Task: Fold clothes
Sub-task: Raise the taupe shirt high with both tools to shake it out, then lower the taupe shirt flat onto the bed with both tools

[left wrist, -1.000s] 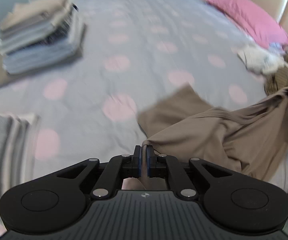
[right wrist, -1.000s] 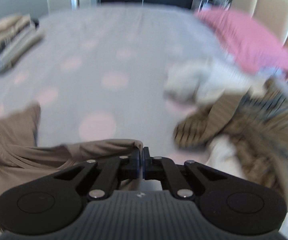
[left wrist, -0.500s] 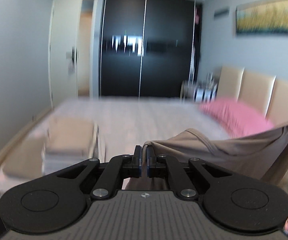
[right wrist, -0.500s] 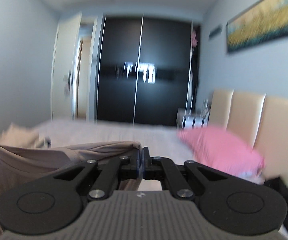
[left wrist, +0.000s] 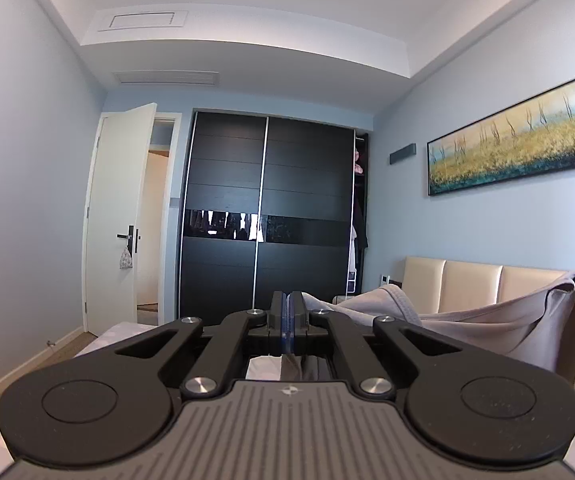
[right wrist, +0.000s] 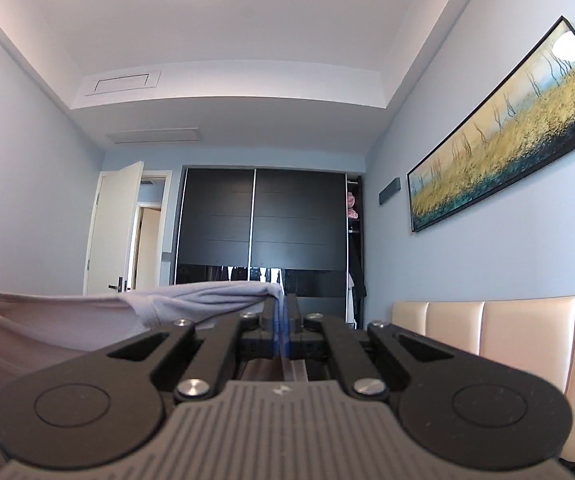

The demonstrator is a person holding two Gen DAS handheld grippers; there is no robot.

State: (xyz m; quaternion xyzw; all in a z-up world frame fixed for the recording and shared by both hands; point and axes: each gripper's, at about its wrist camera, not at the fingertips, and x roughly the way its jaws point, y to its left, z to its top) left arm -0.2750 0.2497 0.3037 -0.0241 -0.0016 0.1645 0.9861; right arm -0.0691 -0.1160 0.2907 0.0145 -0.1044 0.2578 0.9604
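Note:
A beige garment (left wrist: 499, 324) hangs stretched in the air between my two grippers. My left gripper (left wrist: 288, 300) is shut on one edge of it, and the cloth runs off to the right toward the other gripper, whose black tip shows at the right edge. In the right wrist view my right gripper (right wrist: 284, 304) is shut on the opposite edge of the beige garment (right wrist: 67, 320), which sags away to the left. Both grippers point about level across the room, high above the bed.
A black sliding wardrobe (left wrist: 263, 216) fills the far wall, with an open white door (left wrist: 121, 216) to its left. A cream padded headboard (left wrist: 471, 284) and a long landscape painting (left wrist: 519, 136) are on the right wall. A sliver of bed (left wrist: 103, 338) shows low left.
Both grippers have risen and tilted up from looking down at the bed to looking level across the room, lifting the beige garment off the bed with them.

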